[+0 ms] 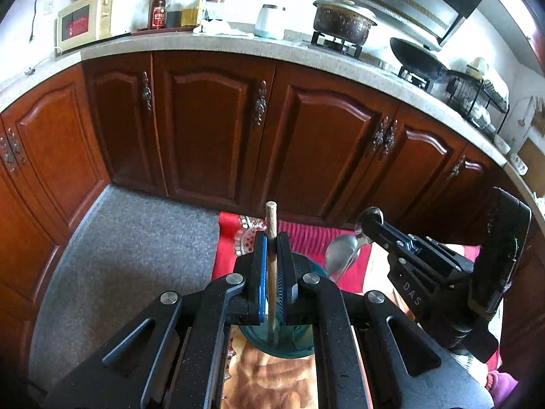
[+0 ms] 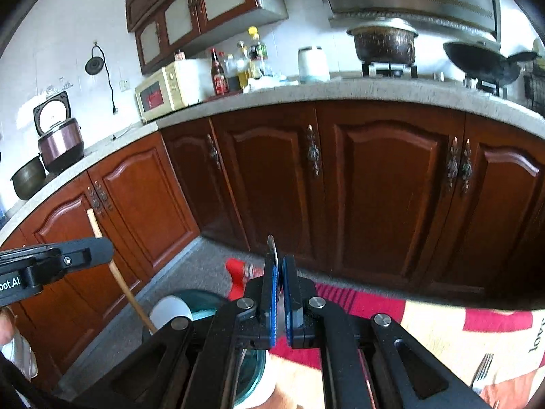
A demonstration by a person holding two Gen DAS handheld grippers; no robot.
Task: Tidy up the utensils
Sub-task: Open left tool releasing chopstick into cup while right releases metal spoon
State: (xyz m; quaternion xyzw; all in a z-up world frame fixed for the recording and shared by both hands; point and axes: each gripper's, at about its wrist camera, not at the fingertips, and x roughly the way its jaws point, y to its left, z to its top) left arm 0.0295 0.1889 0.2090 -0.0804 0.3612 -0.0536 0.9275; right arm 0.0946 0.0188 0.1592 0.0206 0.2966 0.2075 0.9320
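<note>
Left gripper [image 1: 271,255] clamps light stiff wooden stick [image 1: 271,225] mid-shaft over teal cup [image 1: 276,344]; right gripper [image 2: 279,272], 3 o'clock, pinches slick steel spoon [image 1: 339,255] handle.

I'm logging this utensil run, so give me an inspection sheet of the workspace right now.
Surface: patterned red and cream cloth.
Job's things: wooden stick standing in the teal cup; metal spoon held above the cup; fork lying on the cloth.
Clutter: nothing seen on the cloth.
Grippers: left gripper shut on the wooden stick; right gripper shut on the spoon's handle.
Cables: black cord on the wall.
Surroundings: wooden cabinets, microwave, bottles, pot, wok.
</note>
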